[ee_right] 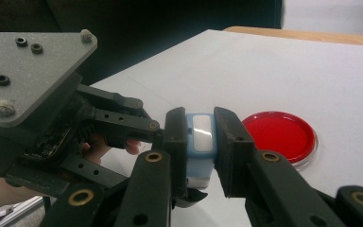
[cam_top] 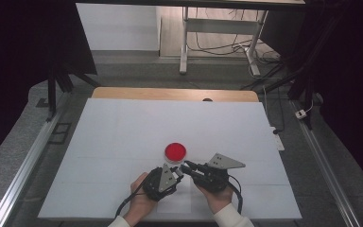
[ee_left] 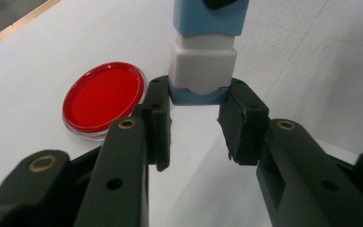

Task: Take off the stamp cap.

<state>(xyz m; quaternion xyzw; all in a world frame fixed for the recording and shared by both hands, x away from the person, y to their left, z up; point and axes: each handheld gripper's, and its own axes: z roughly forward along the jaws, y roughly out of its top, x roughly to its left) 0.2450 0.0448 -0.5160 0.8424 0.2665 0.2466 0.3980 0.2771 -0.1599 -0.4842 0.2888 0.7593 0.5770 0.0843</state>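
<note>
White covering lies over the table (cam_top: 123, 142), and behind it a dark room with a grey floor, table legs (cam_top: 185, 42) and some cables (cam_top: 227, 47) is visible in the high view. On the white surface a round red dish (cam_top: 175, 152) rests a little right of the middle, toward the near side. Just in front of it the person's two hands meet: the left gripper (cam_top: 176, 174) and the right gripper (cam_top: 187, 167) point toward each other, and their tips are almost touching. The small thing between them is too small to tell here.

From the left gripper view, the two black jaws stand spread, with a clear gap between them. A blue and white block (ee_left: 203, 61) sits at their tips, its lower blue end between the two pads; whether the pads touch it I cannot tell. The upper end of the block goes out at the top edge. The red dish (ee_left: 103, 97) lies flat on the table to the left, just beside the left jaw.

From the right gripper view, the right gripper (ee_right: 201, 142) pinches the blue and white block (ee_right: 201, 137) between its two pads, which press on both sides. The left gripper (ee_right: 118, 127) is close on the left with its grey plate (ee_right: 23, 71) on top, and fingers (ee_right: 99, 149) of a hand show under it. The red dish (ee_right: 280, 134) lies just beside on the right, on the table.
</note>
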